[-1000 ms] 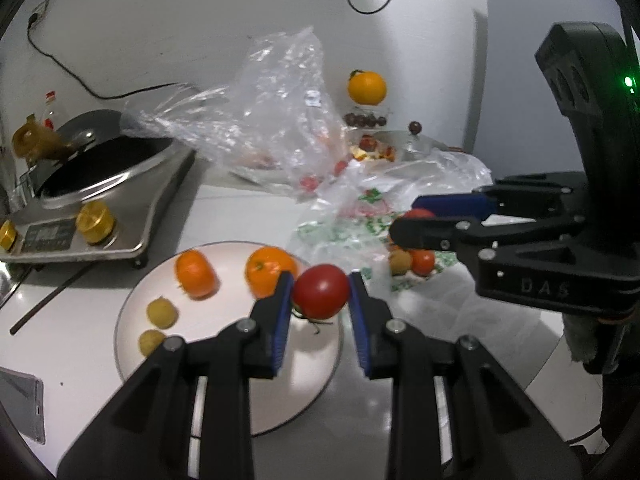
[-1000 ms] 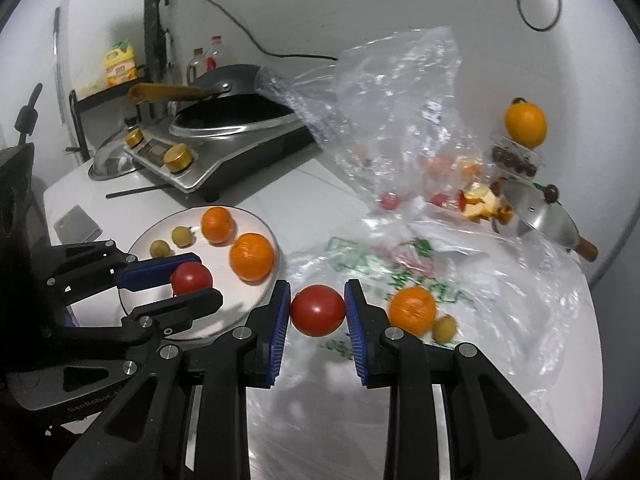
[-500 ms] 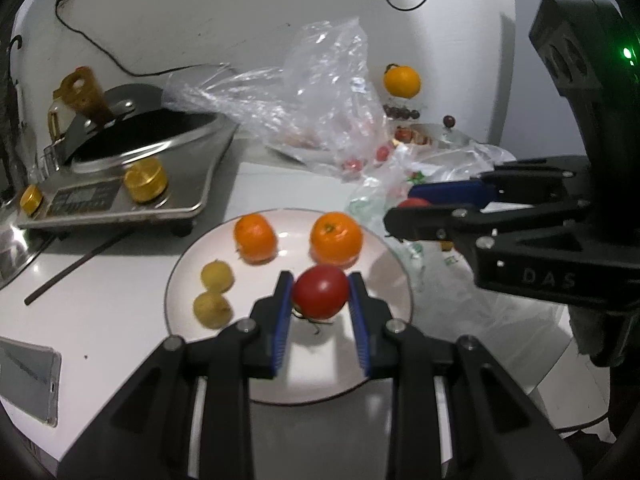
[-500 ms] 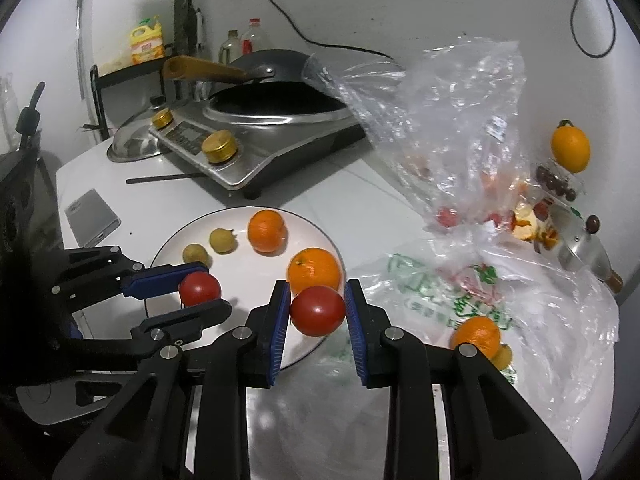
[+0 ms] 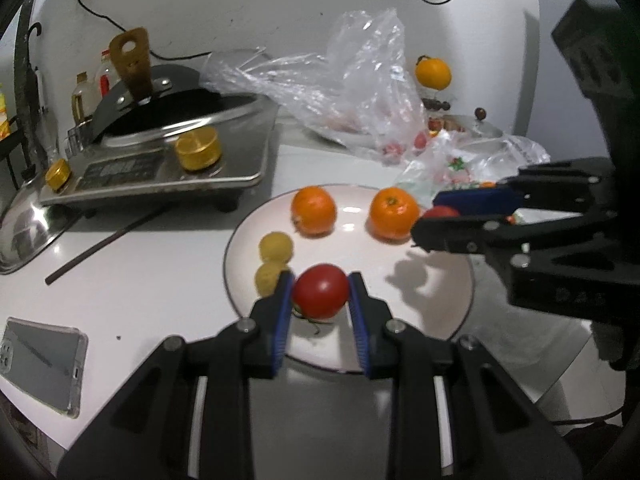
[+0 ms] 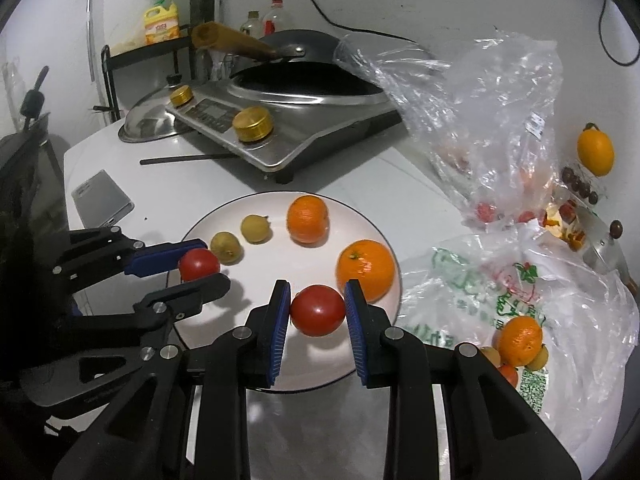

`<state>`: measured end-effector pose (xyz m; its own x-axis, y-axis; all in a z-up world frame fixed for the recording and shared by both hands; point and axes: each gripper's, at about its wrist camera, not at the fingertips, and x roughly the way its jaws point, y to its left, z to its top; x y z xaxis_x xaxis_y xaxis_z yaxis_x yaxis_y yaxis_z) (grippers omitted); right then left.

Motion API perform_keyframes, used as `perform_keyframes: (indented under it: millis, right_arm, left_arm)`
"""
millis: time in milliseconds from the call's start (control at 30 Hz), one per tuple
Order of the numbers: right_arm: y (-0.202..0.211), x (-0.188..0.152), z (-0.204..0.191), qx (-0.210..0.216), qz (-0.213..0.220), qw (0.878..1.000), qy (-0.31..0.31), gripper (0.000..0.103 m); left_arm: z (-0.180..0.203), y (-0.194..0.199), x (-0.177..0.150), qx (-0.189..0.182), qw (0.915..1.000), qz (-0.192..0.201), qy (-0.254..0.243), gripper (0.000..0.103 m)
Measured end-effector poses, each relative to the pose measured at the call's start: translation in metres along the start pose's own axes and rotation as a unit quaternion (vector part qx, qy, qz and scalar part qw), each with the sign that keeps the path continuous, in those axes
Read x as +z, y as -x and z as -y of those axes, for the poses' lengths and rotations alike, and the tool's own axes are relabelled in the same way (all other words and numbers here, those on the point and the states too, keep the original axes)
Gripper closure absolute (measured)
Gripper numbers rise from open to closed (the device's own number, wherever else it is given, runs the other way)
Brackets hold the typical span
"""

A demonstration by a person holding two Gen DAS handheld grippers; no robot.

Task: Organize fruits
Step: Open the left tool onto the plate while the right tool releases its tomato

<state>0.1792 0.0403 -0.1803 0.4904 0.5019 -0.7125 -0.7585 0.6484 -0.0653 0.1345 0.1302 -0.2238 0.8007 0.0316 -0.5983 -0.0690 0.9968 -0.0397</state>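
White table [image 5: 152,280], plate [image 5: 452,312], induction cooker [image 5: 168,168], phone [image 5: 40,364], chopstick [image 5: 104,242], plastic bags [image 6: 560,312]

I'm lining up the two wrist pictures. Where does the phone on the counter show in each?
Left wrist view: the phone lies at lower left, left of the plate.
Right wrist view: it lies at middle left, above the left gripper.
Shared landmark: the cooker.

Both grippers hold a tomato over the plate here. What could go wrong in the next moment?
1. The left gripper holds its tomato beside two small yellow fruits; releasing there may knock them.
2. Round tomatoes may roll off the nearly flat plate.
3. The right gripper and its tomato sit close to an orange, risking a bump.
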Motion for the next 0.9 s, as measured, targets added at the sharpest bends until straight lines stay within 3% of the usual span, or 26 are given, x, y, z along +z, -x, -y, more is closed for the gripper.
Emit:
perform_keyframes:
  millis: [400,900]
  right_arm:
    - [-0.013,-0.006,-0.010,0.009,-0.013,1.000,-0.009,0.073]
    - [-0.030,-0.009,-0.021,0.032,-0.033,0.999,-0.008,0.073]
  left_arm:
    - [-0.009,-0.007,-0.004,0.004,0.9999,-0.015,-0.005,0.075]
    - [-0.019,0.001,-0.004,0.002,0.9999,-0.006,0.014,0.069]
